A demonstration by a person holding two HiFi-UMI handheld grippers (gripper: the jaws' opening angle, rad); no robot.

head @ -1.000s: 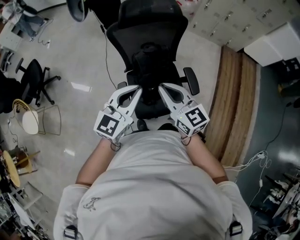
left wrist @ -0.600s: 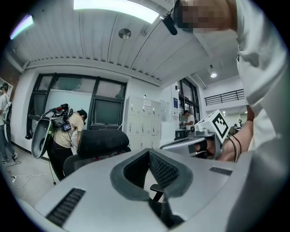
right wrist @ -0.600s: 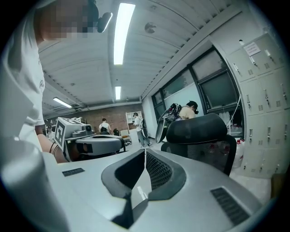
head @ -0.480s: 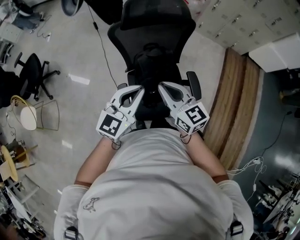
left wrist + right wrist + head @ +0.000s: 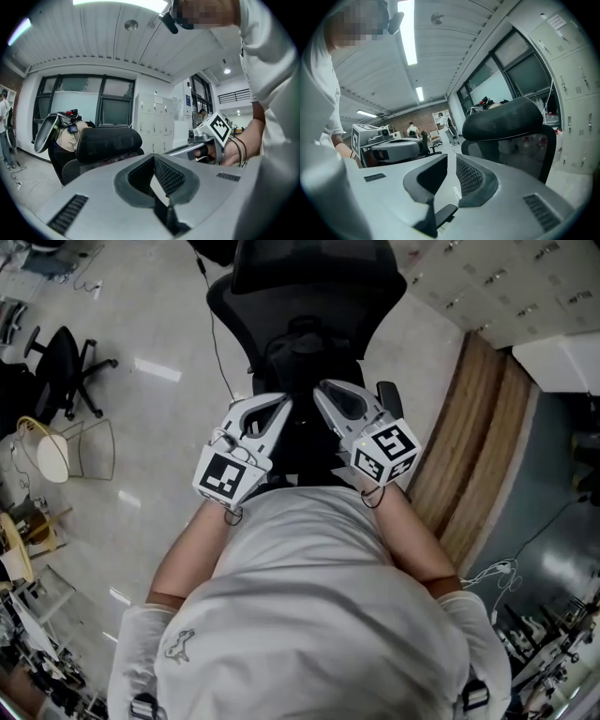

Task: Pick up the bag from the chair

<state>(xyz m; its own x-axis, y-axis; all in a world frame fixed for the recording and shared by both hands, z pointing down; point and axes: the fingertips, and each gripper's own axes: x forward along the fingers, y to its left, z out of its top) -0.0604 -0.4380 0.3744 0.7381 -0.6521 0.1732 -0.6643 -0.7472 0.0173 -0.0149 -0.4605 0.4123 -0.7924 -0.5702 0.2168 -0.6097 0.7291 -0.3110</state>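
Black bag (image 5: 303, 351) lies ungrasped on the black mesh office chair (image 5: 323, 292), upper centre; left gripper (image 5: 285, 403) and right gripper (image 5: 320, 391) hover nearby, jaws together, empty.

A black office chair (image 5: 309, 296) stands on the pale floor (image 5: 159, 324), just ahead of the left gripper (image 5: 281, 407) and right gripper (image 5: 322, 390); a dark bag (image 5: 302, 352) sits on its seat.

Overhead and jaw-level views, shared chair (image 5: 309, 310)
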